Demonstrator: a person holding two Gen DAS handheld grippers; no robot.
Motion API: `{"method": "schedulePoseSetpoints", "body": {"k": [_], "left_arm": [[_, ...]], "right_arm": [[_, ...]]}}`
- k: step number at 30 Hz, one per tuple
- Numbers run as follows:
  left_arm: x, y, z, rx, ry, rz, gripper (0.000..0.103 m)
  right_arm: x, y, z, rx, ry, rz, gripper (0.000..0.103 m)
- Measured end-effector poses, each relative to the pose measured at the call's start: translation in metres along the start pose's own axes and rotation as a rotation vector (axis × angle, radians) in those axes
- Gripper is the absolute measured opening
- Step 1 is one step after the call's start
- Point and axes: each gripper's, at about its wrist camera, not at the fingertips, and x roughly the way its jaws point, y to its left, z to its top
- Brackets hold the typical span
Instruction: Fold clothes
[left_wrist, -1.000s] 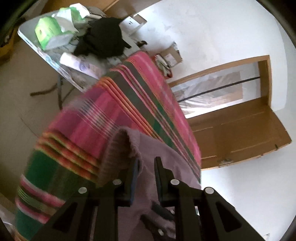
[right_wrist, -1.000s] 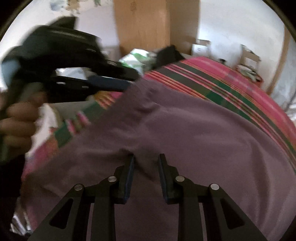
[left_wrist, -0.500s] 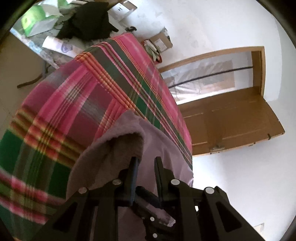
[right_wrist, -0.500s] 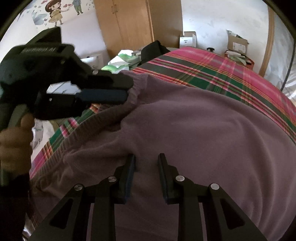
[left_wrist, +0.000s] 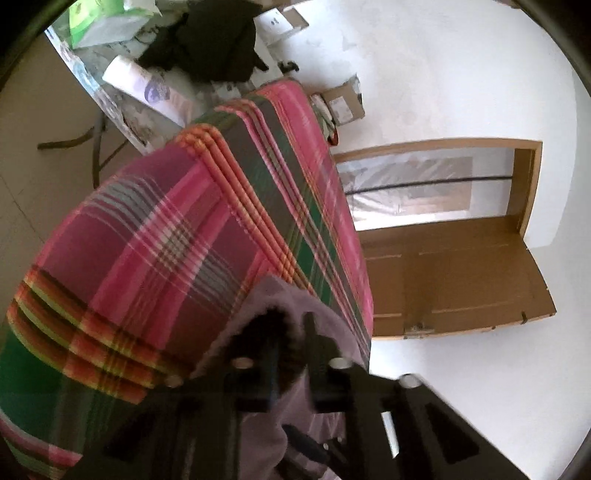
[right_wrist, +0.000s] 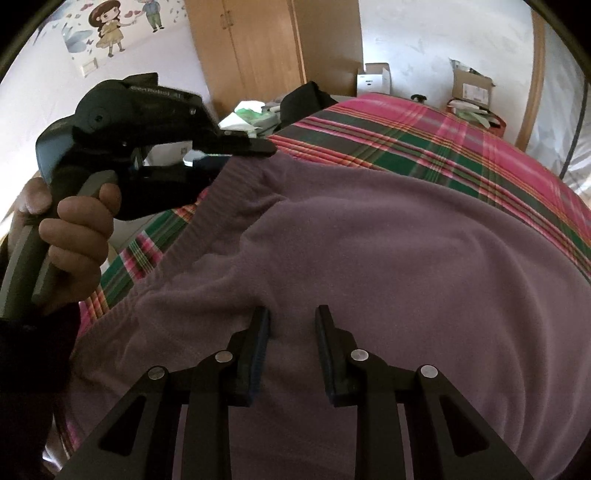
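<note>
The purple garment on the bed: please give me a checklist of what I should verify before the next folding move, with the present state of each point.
1. Left gripper is at the ribbed hem of the purple garment: ok; its jaws are closing over the hem.
2. Left grip is firm: cannot tell; the left wrist view is blurred.
3. Right gripper holds cloth: cannot tell; the garment is between its fingers, jaws partly open.
4. Garment lies on the plaid bed cover, not hanging off: ok in what shows.
5. Bed cover ahead is free for the fold: ok.
6. Black clothing on the side table stays apart: ok.
</note>
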Motion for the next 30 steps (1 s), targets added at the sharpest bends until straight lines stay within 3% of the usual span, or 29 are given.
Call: {"method": "schedulePoseSetpoints", "body": {"k": [3, 6, 10, 14, 21, 26, 30], "left_arm": [[-0.017, -0.002, 0.002, 0.018, -0.09, 0.035, 0.006], [-0.022, 0.001, 0.0, 0.017, -0.078, 0.049, 0.006], [-0.022, -0.001, 0.0, 0.037, -0.061, 0.122, 0.008], [-0.029, 0.003, -0.006, -0.006, -0.017, 0.128, 0.022], [-0.088, 0.0, -0.053, 0.075, -0.066, 0.212, 0.023], [-0.123, 0.015, -0.089, 0.076, -0.061, 0.301, 0.026], [-0.143, 0.034, -0.111, 0.03, -0.08, 0.296, 0.026]], "right_arm": [[0.0, 0.002, -0.001, -0.008, -0.004, -0.004, 0.027], [0.0, 0.004, -0.001, -0.01, -0.006, -0.002, 0.027], [-0.005, 0.009, -0.002, -0.016, -0.008, -0.003, 0.027], [-0.019, 0.019, -0.006, -0.037, -0.034, 0.012, 0.027], [-0.044, 0.059, -0.029, -0.187, -0.052, 0.136, 0.031], [-0.051, 0.095, -0.05, -0.265, -0.034, 0.238, 0.036], [-0.049, 0.129, -0.072, -0.377, 0.012, 0.266, 0.036]]}}
